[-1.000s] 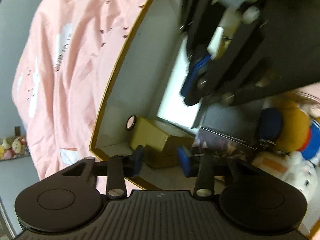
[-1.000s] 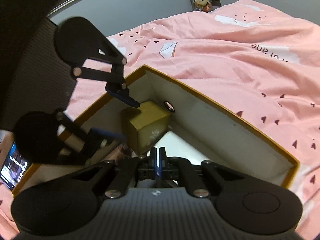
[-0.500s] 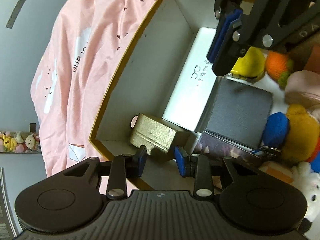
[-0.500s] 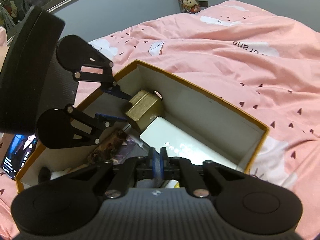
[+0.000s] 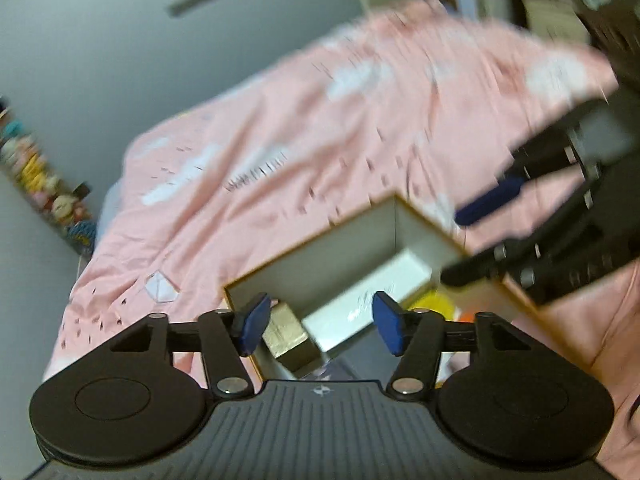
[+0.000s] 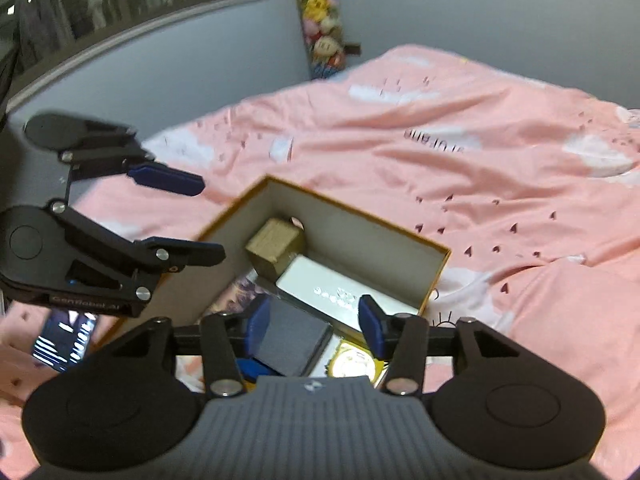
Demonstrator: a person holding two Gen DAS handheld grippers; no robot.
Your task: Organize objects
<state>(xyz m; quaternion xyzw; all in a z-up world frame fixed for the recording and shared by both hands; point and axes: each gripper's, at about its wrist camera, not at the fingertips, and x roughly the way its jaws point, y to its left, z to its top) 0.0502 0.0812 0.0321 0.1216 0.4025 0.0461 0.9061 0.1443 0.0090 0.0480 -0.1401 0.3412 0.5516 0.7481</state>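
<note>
The fingers (image 6: 258, 330) of the right gripper (image 6: 314, 326) are standing wide apart and holding nothing, where half a second ago they were pressed together over the box; the left gripper (image 5: 318, 326) is likewise spreading wide, from a narrower gap before, and is gripping nothing. Both tools are drawing up and back from the orange-rimmed box (image 6: 356, 210), which is sitting on the pink bedspread (image 6: 500, 184). Inside it, the gold box (image 6: 274, 246) is resting in the far corner, the white box (image 6: 340, 290) is lying along the far wall just beside it, and the grey pad (image 6: 294, 338) is lying nearer the camera. This retreat with empty jaws is suggesting that a placement has just been finished and the next item is being sought. The left gripper is hovering above the box's near-left corner, tilted downward; seen in the right view, it is hanging to the left of the box (image 6: 176, 216). The left view is blurring with motion. A phone (image 6: 64, 338) is lying outside the box.
</note>
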